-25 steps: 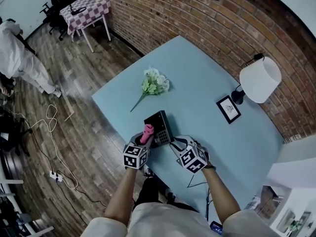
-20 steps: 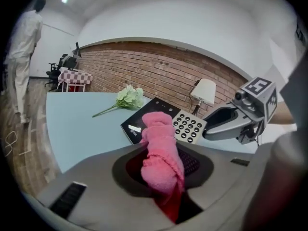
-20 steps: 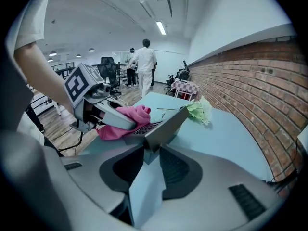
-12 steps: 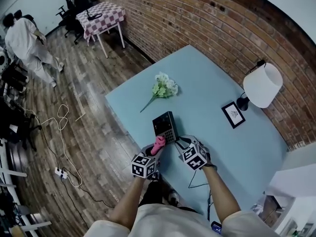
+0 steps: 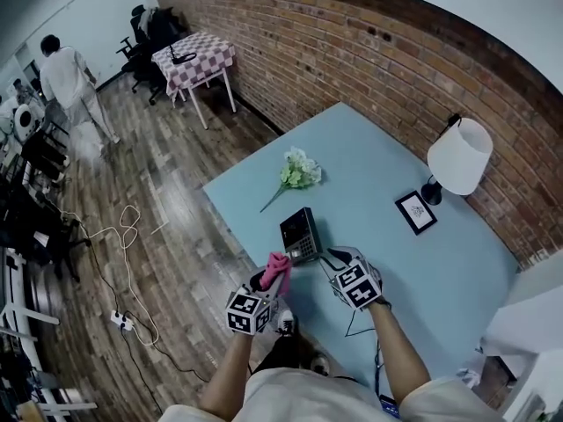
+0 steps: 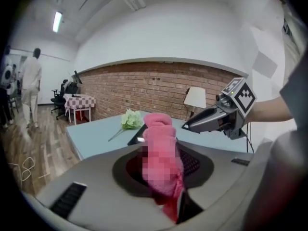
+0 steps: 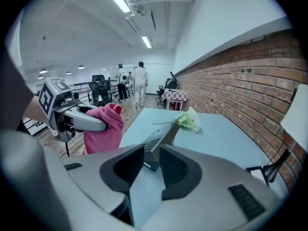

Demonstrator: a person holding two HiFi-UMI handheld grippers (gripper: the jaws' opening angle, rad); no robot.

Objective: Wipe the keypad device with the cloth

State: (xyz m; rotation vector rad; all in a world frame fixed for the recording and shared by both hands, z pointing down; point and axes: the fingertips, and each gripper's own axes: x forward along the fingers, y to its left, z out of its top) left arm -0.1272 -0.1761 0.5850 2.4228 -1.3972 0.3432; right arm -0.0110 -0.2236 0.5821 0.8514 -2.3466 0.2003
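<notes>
Cloth (image 5: 278, 269) comes first, at lower centre-left of the head view: your left gripper (image 5: 269, 283) has its jaws clamped on the pink, bunched fabric, and a rounded wad sticks out past the tips. It hangs at the near edge of the light blue table (image 5: 378, 161), close to the keypad device (image 5: 300, 234) but not touching it. The step in hand looks like the approach to a wipe, not the wipe itself. The device sits just right of the cloth and a little higher in the frame, near that same edge, with its dark key face up. Further right, your right gripper (image 5: 330, 258) reaches in from the lower right. In the right gripper view the device's near corner lies between its jaws and they seem to pinch it, so that hand is probably bracing the device. Next, carry the cloth up and to the right until the wad lands on the key face. Then drag it across with light pressure, keeping the right grip firm so the device doesn't slide towards the edge.
</notes>
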